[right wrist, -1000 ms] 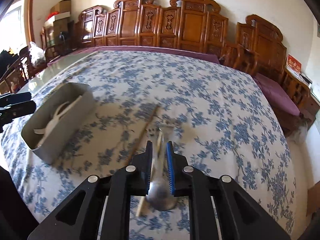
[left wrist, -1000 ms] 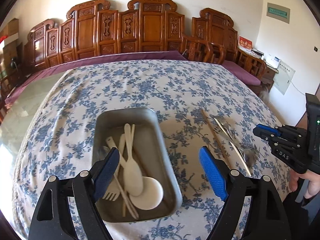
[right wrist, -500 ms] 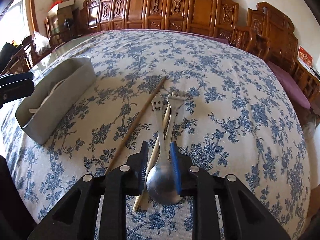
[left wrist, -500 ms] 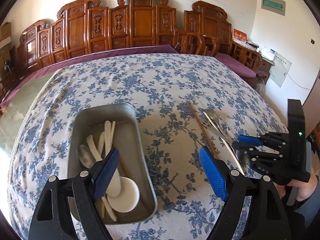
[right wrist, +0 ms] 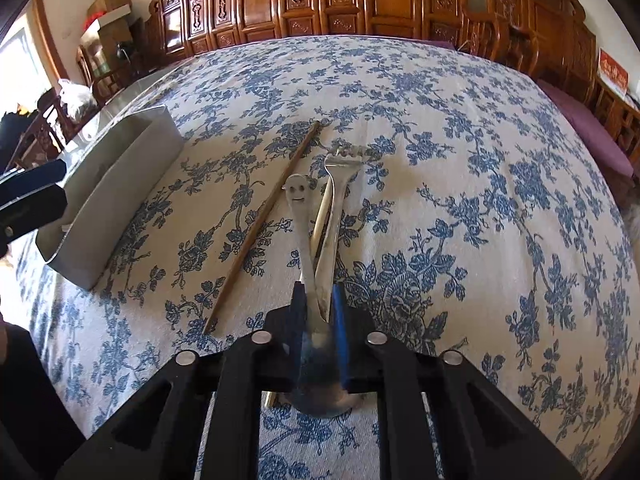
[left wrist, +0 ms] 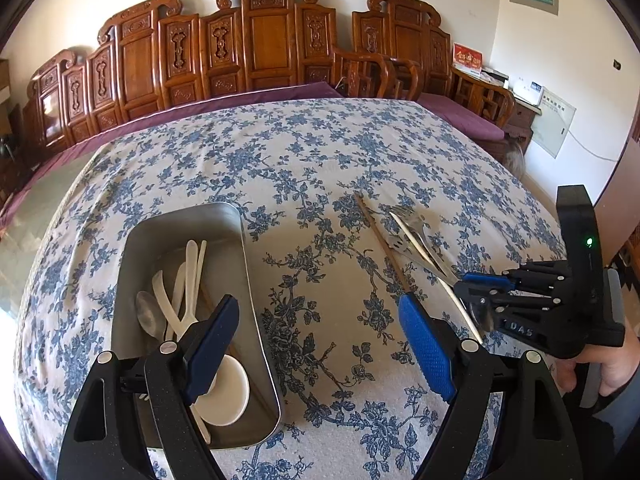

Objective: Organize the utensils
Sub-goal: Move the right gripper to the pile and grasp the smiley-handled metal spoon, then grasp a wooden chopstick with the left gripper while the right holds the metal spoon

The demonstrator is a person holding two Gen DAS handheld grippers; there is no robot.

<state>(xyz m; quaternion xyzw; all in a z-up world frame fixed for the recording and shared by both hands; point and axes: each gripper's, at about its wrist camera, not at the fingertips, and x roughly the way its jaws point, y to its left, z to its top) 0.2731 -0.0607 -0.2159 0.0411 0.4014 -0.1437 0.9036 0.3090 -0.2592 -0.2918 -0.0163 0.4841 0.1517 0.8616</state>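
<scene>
Right wrist: right claw (right wrist: 318,312) pinching smiley-handled metal spoon (right wrist: 304,236), left claw (left wrist: 320,350) spread over steel tray (left wrist: 180,220).

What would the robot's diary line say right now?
right gripper: shut on spoon | left gripper: open, above tray | fork: on table

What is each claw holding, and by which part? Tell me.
The right claw is shut on the metal spoon, gripping the neck just above the bowl; its smiley-faced handle end points away. The left claw is open, holding nothing.
</scene>
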